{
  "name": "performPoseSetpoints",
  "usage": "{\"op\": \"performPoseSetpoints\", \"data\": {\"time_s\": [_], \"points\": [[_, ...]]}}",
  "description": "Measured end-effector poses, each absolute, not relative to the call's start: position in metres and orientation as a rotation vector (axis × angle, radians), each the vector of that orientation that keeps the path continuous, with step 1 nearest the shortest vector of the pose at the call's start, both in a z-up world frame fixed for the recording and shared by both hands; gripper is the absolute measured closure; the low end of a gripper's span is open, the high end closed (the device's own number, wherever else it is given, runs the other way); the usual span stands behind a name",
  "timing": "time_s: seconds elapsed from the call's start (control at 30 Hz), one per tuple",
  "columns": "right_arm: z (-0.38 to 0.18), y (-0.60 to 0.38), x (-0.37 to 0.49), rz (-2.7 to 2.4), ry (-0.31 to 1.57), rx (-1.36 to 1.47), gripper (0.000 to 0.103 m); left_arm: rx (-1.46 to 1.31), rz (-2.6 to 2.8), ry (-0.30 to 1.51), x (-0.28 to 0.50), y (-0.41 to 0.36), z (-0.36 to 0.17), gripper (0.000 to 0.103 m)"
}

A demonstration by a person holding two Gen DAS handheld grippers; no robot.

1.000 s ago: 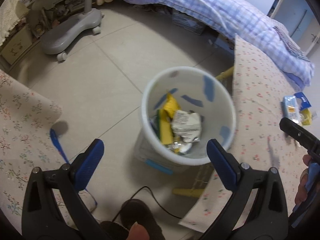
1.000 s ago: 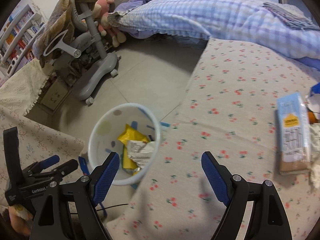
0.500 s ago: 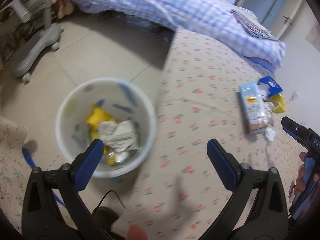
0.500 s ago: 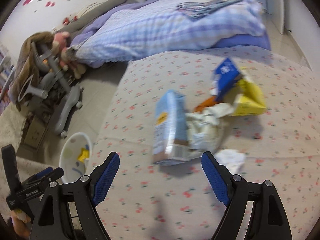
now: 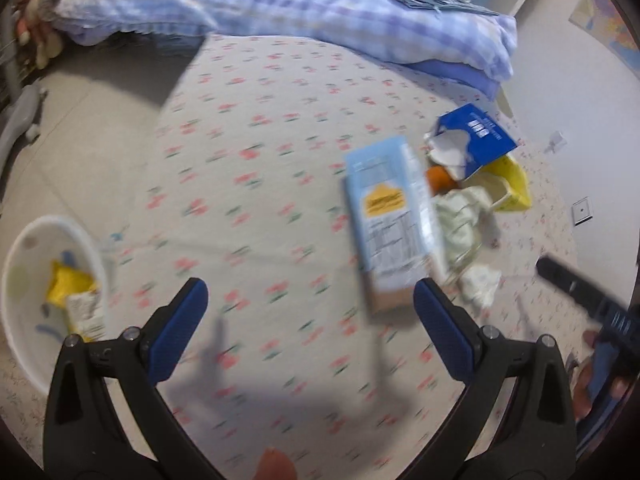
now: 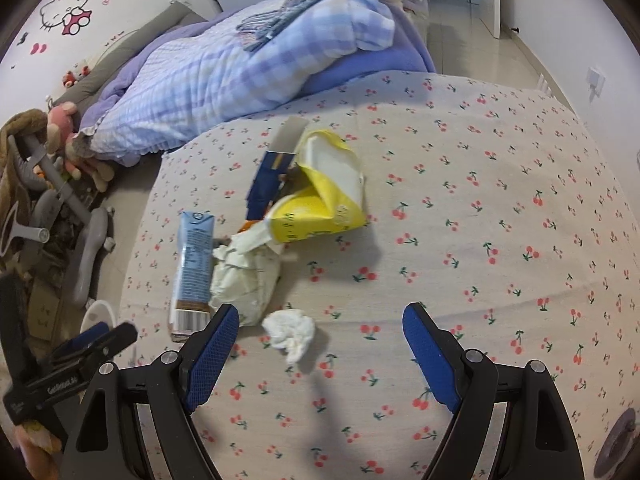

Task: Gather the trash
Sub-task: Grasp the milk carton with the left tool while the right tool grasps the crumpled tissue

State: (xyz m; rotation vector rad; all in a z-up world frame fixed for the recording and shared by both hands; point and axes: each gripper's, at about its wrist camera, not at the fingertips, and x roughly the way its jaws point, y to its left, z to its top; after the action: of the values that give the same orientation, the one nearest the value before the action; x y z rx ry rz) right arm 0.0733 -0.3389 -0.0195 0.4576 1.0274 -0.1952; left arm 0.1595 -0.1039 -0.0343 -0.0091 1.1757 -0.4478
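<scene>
A pile of trash lies on the cherry-print tablecloth [image 6: 480,208]: a light-blue carton [image 5: 390,220] [image 6: 194,264], a dark-blue box [image 5: 478,138] [image 6: 266,184], a yellow bag [image 6: 320,204] [image 5: 512,188], a pale crumpled wrapper [image 6: 244,276] and a white tissue wad [image 6: 292,332] [image 5: 480,284]. My left gripper [image 5: 310,320] is open and empty, just short of the carton. My right gripper [image 6: 320,344] is open and empty, with the tissue wad between its fingers. The white trash bin [image 5: 24,248] with wrappers inside stands on the floor at the left.
A bed with a blue checked quilt [image 6: 256,56] lies behind the table. A grey chair base [image 6: 88,248] and plush toys stand on the floor at the left. The table's edge drops to the floor beside the bin.
Both grippers have swung right, from over the bin to over the table and the trash pile. Both stay open and empty.
</scene>
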Motion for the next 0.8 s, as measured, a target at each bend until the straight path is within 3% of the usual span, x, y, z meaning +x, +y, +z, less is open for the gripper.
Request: {"op": "performPoseSetpoints", "data": {"time_s": [0.47,0.53,0.73,0.8], "points": [[-0.043,-0.387,0.066,-0.205,1.073,0.522,0.018,-0.098,-0.500,1.199,0.183,-0.159,-0.053,0.002],[-0.042,-0.389,0.066,-0.203,1.070,0.523,0.018,-0.117,-0.522,1.221,0.184,-0.162,-0.058,0.009],[-0.040,-0.390,0.064,-0.208,1.067,0.515,0.018,-0.170,-0.576,1.225,0.180,-0.163,-0.058,0.043],[-0.040,-0.389,0.064,-0.208,1.067,0.516,0.018,-0.163,-0.587,1.221,0.178,-0.162,-0.057,0.044]]}}
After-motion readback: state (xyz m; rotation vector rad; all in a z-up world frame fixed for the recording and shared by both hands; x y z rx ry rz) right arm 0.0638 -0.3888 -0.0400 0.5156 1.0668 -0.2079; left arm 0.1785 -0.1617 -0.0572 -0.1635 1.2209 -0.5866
